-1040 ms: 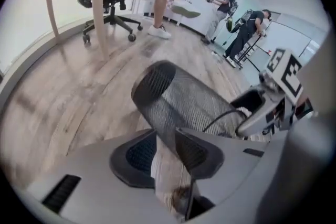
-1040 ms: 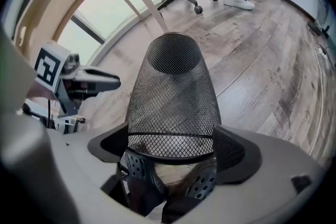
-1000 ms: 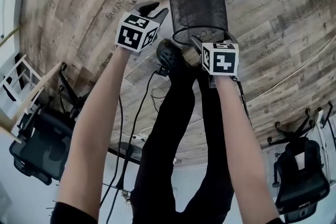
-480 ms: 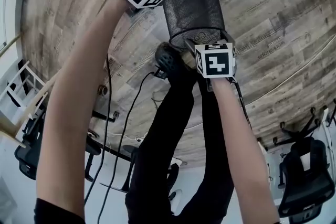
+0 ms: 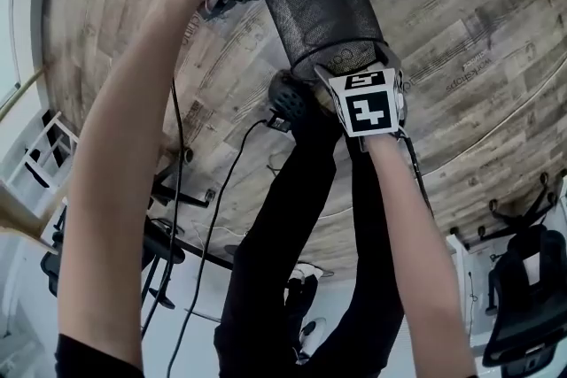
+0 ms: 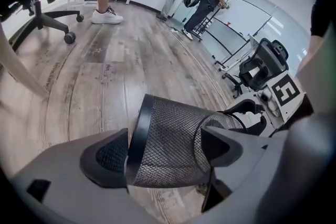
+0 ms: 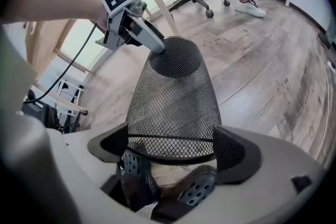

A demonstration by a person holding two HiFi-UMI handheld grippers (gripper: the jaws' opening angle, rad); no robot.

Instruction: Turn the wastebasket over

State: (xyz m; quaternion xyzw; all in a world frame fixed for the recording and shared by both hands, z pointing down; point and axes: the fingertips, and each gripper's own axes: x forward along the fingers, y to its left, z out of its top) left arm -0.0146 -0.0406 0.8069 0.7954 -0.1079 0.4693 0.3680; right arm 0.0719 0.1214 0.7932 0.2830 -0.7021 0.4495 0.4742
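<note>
The mesh wastebasket (image 5: 323,4) lies tilted over the wooden floor (image 5: 469,4). The right hand-held gripper (image 7: 173,150) is clamped across its near end. The left hand-held gripper (image 6: 164,150) straddles the far end with its jaws opening, and the pads do not press on it.

The person wears long black trousers (image 5: 283,279) and a top with short black sleeves (image 5: 89,363). The rounded black clogs (image 7: 199,192) are perforated all over with small round holes.
</note>
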